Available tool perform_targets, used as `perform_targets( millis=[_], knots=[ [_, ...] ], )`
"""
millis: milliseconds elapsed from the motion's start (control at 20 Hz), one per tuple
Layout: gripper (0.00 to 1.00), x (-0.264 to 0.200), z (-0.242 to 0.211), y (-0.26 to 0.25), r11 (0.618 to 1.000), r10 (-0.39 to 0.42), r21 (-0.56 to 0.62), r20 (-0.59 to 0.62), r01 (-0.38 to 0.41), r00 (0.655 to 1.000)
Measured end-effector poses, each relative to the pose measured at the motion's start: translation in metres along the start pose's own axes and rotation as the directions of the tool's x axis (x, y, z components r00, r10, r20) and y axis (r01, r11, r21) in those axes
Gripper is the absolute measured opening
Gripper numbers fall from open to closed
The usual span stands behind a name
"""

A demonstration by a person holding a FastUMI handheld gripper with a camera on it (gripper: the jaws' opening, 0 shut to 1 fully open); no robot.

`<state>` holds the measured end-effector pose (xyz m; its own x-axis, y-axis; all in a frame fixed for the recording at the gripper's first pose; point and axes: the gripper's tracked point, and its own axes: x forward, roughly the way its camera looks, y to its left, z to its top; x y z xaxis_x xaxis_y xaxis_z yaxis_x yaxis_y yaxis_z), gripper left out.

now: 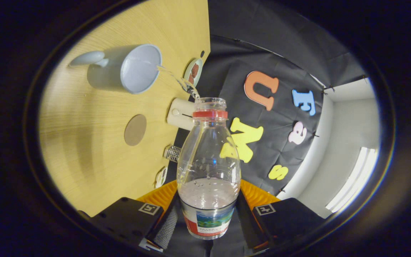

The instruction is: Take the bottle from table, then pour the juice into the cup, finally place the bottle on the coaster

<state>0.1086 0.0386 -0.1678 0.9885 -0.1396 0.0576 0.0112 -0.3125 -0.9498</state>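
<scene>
My gripper [208,210] is shut on a clear plastic bottle [208,157] with a red neck ring, both fingers pressing its labelled lower body. The bottle is tipped, and a thin stream of clear liquid [177,79] runs from its open mouth into a pale grey mug [127,68] on the wooden table [84,142]. Some liquid is left in the bottle near the fingers. A round brown coaster [135,130] lies on the table between the mug and my fingers.
Along the table's far edge sit a small dish with something brown in it [193,72], a cream box [179,113], a small metal rack [172,153] and a small white object [161,177]. The booth's black cloth wall lies beyond.
</scene>
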Motion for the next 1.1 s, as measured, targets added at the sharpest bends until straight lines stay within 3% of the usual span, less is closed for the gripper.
perform_targets(
  millis=[1100],
  knots=[
    [0.82, -0.008, 0.006, -0.04, 0.986, -0.118, -0.113, 0.016, 0.119, 0.993]
  ],
)
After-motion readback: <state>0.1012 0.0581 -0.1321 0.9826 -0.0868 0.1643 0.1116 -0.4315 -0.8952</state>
